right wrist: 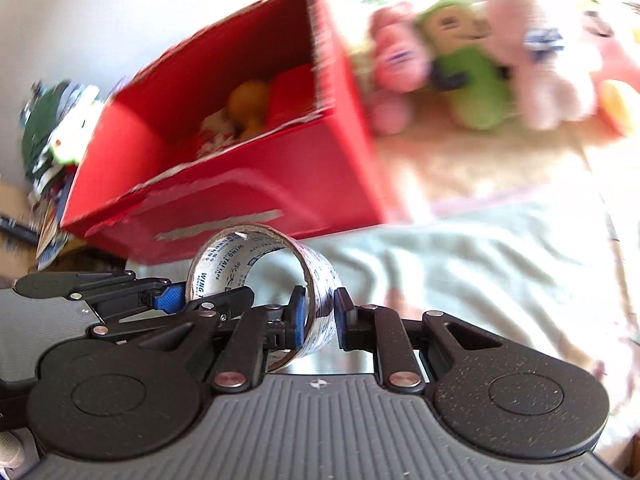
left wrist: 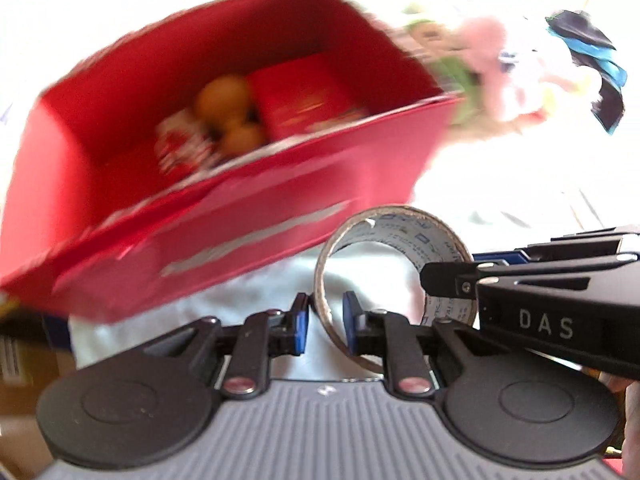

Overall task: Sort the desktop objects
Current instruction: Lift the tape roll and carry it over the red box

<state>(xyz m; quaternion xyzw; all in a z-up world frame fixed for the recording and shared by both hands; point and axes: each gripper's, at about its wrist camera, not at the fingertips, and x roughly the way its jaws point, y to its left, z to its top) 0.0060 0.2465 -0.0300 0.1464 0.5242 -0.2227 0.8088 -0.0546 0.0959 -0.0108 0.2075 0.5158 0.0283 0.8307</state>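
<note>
A roll of clear tape (left wrist: 404, 226) with a printed cardboard core hangs just in front of an open red box (left wrist: 256, 208), held from two sides. My left gripper (left wrist: 326, 316) is shut on the roll's left wall, one blue pad inside the ring and one outside. My right gripper (right wrist: 318, 316) is shut on the roll (right wrist: 240, 252) at its right wall; in the left wrist view it reaches in from the right (left wrist: 444, 282). The left gripper (right wrist: 172, 296) shows at the left of the right wrist view. Inside the red box (right wrist: 256, 180) lie orange balls (left wrist: 224, 98), a small red box (left wrist: 308, 96) and a red-and-white packet (left wrist: 180, 148).
Pink and green plush toys (right wrist: 472, 68) sit on a beige mat to the right of the red box. A pale green cloth (right wrist: 480, 264) covers the surface below. A dark and blue wrapper (left wrist: 592, 56) lies far right. Printed packets (right wrist: 52, 136) are piled left of the box.
</note>
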